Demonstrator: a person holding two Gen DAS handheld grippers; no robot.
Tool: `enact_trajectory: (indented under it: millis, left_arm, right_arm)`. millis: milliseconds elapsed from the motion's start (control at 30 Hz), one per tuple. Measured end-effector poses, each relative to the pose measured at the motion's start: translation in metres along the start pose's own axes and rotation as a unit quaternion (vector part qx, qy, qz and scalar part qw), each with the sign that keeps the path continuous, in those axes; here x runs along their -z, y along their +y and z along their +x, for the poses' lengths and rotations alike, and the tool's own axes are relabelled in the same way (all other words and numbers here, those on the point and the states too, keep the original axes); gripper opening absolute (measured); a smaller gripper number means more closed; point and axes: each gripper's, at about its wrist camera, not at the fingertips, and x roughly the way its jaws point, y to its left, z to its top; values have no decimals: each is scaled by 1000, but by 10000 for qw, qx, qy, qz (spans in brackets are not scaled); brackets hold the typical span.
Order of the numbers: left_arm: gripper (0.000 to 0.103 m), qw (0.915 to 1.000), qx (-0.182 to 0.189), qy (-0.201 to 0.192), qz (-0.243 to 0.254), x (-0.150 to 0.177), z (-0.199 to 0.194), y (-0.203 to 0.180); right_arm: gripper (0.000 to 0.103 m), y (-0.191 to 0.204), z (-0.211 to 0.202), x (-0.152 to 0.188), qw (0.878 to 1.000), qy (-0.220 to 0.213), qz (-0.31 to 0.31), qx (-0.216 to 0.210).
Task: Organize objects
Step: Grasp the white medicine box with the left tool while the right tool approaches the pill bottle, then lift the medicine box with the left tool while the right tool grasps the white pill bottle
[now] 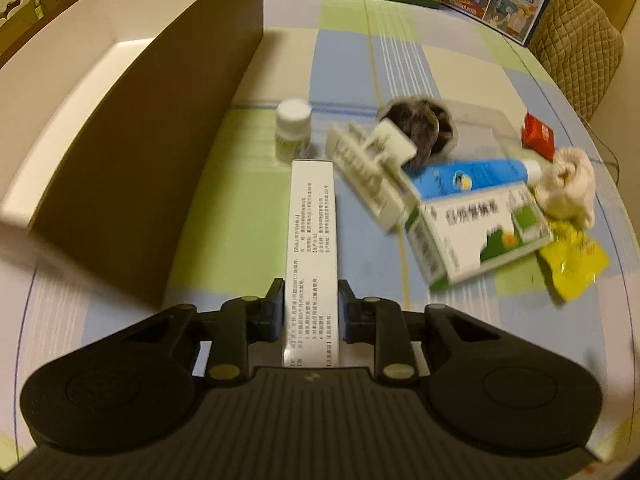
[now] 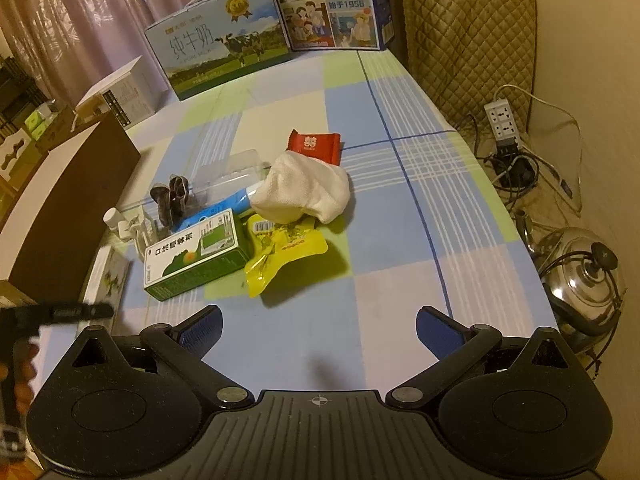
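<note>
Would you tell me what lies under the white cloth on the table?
The white cloth lies over the blue-and-white tube's end and the red packet's near edge; anything else beneath is covered.

**Dim, warm indoor light with fisheye distortion**

Both views are yellowish and underlit. Left wrist view: motion blur smears the green carton (image 1: pixel 478 236) and things near it. Soft shadows fall beside the brown box (image 1: pixel 160 152). Edges curve and darken around it.
</note>
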Motion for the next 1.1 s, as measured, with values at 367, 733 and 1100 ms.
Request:
enact_trajectory:
  millis: [367, 733, 1100]
  left_arm:
    - [37, 10000, 10, 71, 66, 5, 1, -3]
    - [21, 9993, -251, -182, 198, 4, -1, -8]
    - [21, 9962, -540, -405, -546, 51, -60, 42]
  right_arm:
    - [101, -10, 2, 4, 10000, 36, -45, -72]
    - [101, -20, -5, 8, 9996, -82, -112, -256]
    - [77, 20, 12, -2, 9916, -223, -878, -920]
